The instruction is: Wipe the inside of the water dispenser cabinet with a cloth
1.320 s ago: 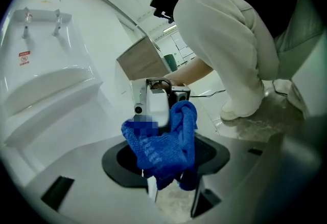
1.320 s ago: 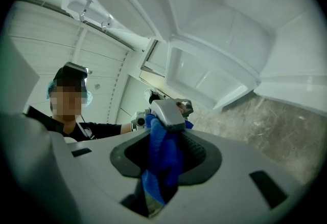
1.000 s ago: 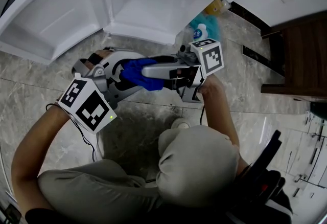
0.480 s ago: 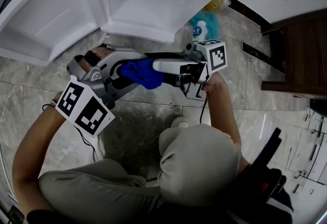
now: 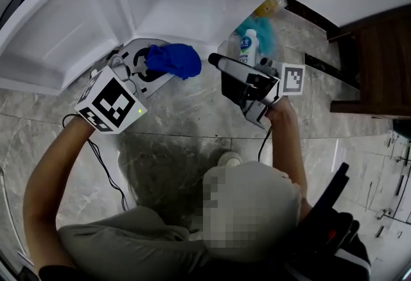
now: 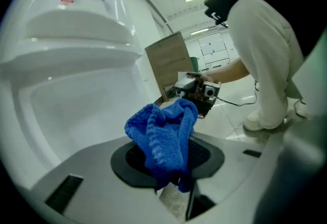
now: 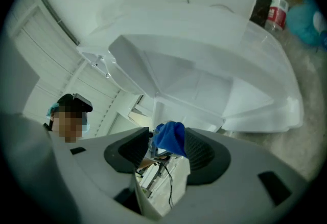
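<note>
1. At the cabinet [image 5: 173,10] mouth, your left gripper [image 6: 168,160] had just closed further on the blue cloth [image 6: 161,133], ready for wiping.
2. Your right gripper [image 7: 159,162] had just opened wide, empty, aside to clear the opening.

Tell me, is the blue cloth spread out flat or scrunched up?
Scrunched up. The blue cloth is a bunched lump of folds, not a flat sheet.
</note>
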{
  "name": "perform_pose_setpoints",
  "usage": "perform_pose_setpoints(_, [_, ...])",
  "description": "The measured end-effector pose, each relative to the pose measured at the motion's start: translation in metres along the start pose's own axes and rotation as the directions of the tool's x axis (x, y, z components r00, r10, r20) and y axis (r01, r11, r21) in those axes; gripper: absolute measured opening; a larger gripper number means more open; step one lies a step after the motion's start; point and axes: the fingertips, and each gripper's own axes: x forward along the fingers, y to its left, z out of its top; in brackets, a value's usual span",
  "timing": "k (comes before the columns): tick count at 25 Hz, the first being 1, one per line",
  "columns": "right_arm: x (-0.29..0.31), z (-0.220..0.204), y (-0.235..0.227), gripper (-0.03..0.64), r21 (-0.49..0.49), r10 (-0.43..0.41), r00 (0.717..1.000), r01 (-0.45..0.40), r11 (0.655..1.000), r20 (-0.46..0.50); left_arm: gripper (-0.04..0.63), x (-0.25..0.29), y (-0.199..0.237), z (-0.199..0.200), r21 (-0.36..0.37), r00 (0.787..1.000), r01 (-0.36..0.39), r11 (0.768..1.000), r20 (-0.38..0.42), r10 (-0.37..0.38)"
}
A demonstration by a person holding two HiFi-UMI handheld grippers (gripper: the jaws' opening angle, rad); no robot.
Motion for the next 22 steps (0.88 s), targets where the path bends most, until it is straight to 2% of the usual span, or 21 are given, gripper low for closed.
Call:
perform_pose_setpoints(2, [-0.011,0.008,-0.008,0.209,-0.034,-0.058,0.998,0.059,0.998,0.024,0.143,0.019,0.017,-0.009,-0.035,0.999,-0.016,0.999,-0.032,0.015])
perform_pose_setpoints(6, [-0.025,0.018,-0.013,0.178,-0.086,-0.147,0.988,0.150,0.985,0.037,0.143,0.069,0.044,-0.034,-0.041,0.993,-0.071,0.997,-0.096,0.067])
perform_pose_setpoints(8, [-0.026,0.026,-0.006,0.161,-0.183,-0.189,0.981,0.195,0.964,0.052,0.143,0.087,0.063,-0.047,-0.077,0.985,-0.128,0.989,-0.124,0.118])
perform_pose_setpoints(9, [-0.026,0.032,-0.002,0.158,-0.263,-0.225,0.973,0.233,0.936,0.058,0.143,0.095,0.072,-0.053,-0.097,0.980,-0.155,0.983,-0.137,0.141])
perform_pose_setpoints(10, [-0.026,0.037,0.005,0.150,-0.354,-0.269,0.961,0.272,0.895,0.058,0.143,0.102,0.081,-0.059,-0.116,0.976,-0.177,0.977,-0.149,0.159])
perform_pose_setpoints(11, [-0.025,0.040,0.012,0.138,-0.451,-0.316,0.947,0.305,0.839,0.052,0.143,0.110,0.088,-0.065,-0.135,0.972,-0.195,0.971,-0.160,0.173])
perform_pose_setpoints(12, [-0.023,0.041,0.020,0.132,-0.552,-0.364,0.930,0.325,0.768,0.042,0.143,0.119,0.095,-0.070,-0.157,0.969,-0.210,0.965,-0.167,0.183])
perform_pose_setpoints(13, [-0.020,0.041,0.028,0.126,-0.653,-0.411,0.911,0.330,0.681,0.031,0.143,0.128,0.102,-0.074,-0.181,0.967,-0.221,0.958,-0.170,0.191])
perform_pose_setpoints(15, [-0.012,0.036,0.038,0.093,-0.824,-0.500,0.866,0.295,0.484,0.017,0.143,0.146,0.116,-0.082,-0.216,0.964,-0.240,0.947,-0.170,0.205])
perform_pose_setpoints(16, [-0.007,0.031,0.040,0.067,-0.878,-0.539,0.843,0.261,0.400,0.005,0.143,0.153,0.122,-0.084,-0.224,0.962,-0.250,0.942,-0.170,0.215])
perform_pose_setpoints(17, [-0.002,0.023,0.041,0.042,-0.911,-0.569,0.822,0.224,0.346,-0.014,0.143,0.159,0.128,-0.085,-0.232,0.959,-0.262,0.937,-0.171,0.225])
perform_pose_setpoints(18, [0.003,0.015,0.042,0.030,-0.928,-0.587,0.809,0.190,0.321,-0.038,0.143,0.163,0.134,-0.086,-0.241,0.957,-0.273,0.931,-0.171,0.236])
perform_pose_setpoints(22, [0.016,-0.013,0.043,-0.002,-0.950,-0.622,0.772,0.084,0.300,-0.128,0.143,0.176,0.144,-0.090,-0.271,0.945,-0.313,0.910,-0.188,0.269])
